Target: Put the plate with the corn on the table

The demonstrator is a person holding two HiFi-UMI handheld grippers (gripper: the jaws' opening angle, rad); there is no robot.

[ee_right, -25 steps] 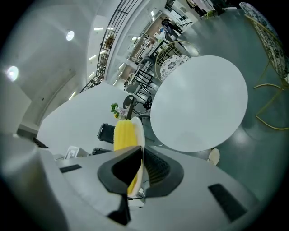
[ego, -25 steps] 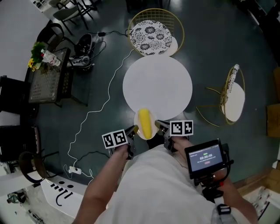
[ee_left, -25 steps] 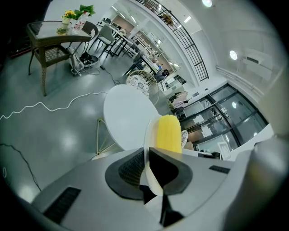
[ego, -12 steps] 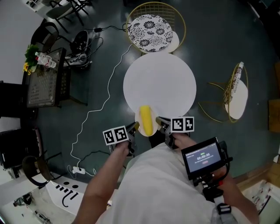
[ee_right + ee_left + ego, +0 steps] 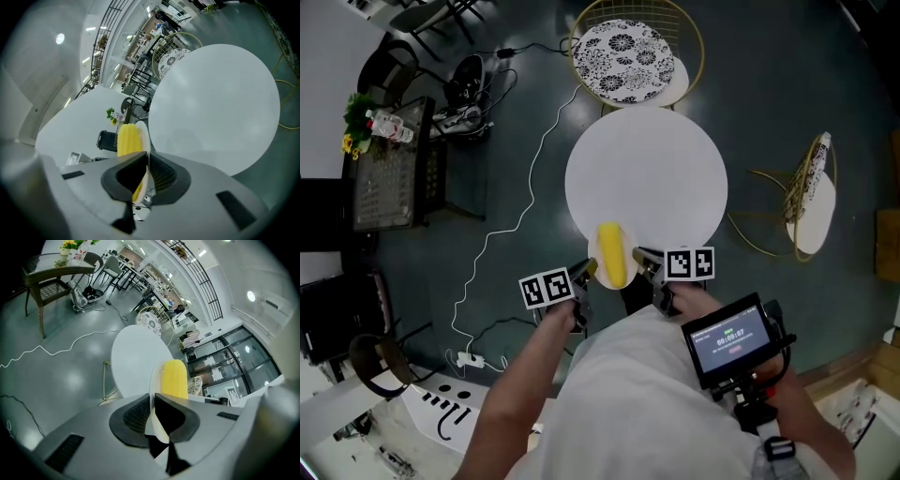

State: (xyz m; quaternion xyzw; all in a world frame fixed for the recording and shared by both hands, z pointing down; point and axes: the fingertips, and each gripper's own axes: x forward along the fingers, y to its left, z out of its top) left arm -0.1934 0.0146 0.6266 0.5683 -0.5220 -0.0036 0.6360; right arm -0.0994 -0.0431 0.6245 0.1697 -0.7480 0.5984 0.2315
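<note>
Plate (image 5: 154, 378) with corn (image 5: 174, 378) sits pinched at opposite rims between left tool (image 5: 152, 401) and right tool (image 5: 146, 161), both nearly closed.

Ahead of my fingers (image 5: 584, 275) the round white worktop (image 5: 647, 178) gives open room right across. A gold wire chair with a patterned cushion (image 5: 628, 58) stands just past its far edge. A second gold wire chair (image 5: 806, 197) stands well to their right.

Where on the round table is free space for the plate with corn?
The whole white round table top is bare, from the near rim, where the left gripper and right gripper hold the plate with the corn, to the far rim by the patterned chair. Nothing crowds it.
</note>
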